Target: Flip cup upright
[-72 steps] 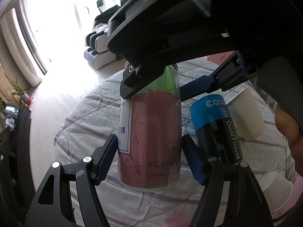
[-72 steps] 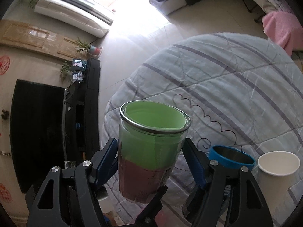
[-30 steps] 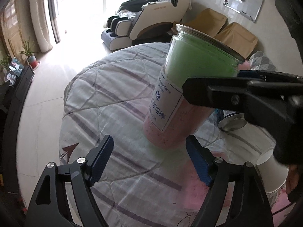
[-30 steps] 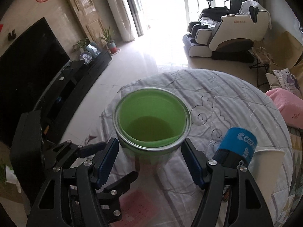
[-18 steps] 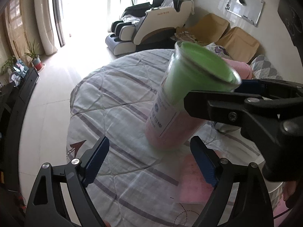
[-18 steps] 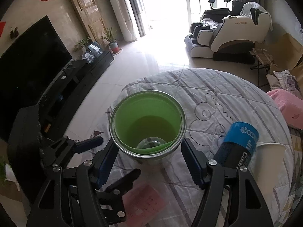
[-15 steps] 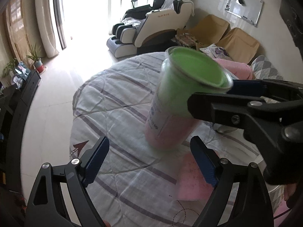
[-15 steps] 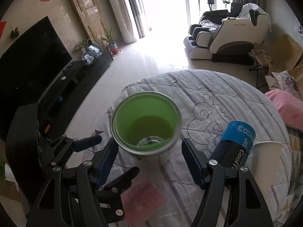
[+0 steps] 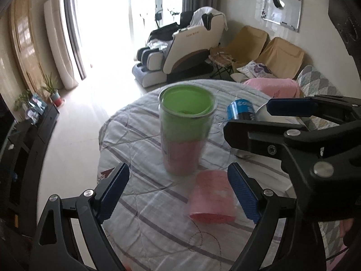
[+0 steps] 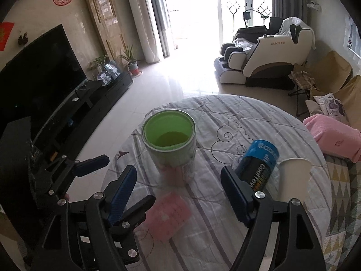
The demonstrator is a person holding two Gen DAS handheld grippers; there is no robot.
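Observation:
The cup (image 9: 183,131) is a clear tumbler lined green above and pink below. It stands upright, mouth up, on the round table's striped cloth (image 9: 140,203), and shows in the right wrist view (image 10: 170,144) too. My left gripper (image 9: 178,192) is open and empty, pulled back in front of the cup. My right gripper (image 10: 178,194) is open and empty, also behind the cup and apart from it. The right gripper's arm crosses the right of the left wrist view.
A pink paper (image 9: 213,199) lies flat in front of the cup, also in the right wrist view (image 10: 167,215). A blue and black can (image 10: 259,164) lies tilted to the right, next to a white paper cup (image 10: 293,178). The table edge drops to the floor on the left.
The right gripper let go of the cup, which now stands upright on the table. Both grippers have drawn back from it and are open.

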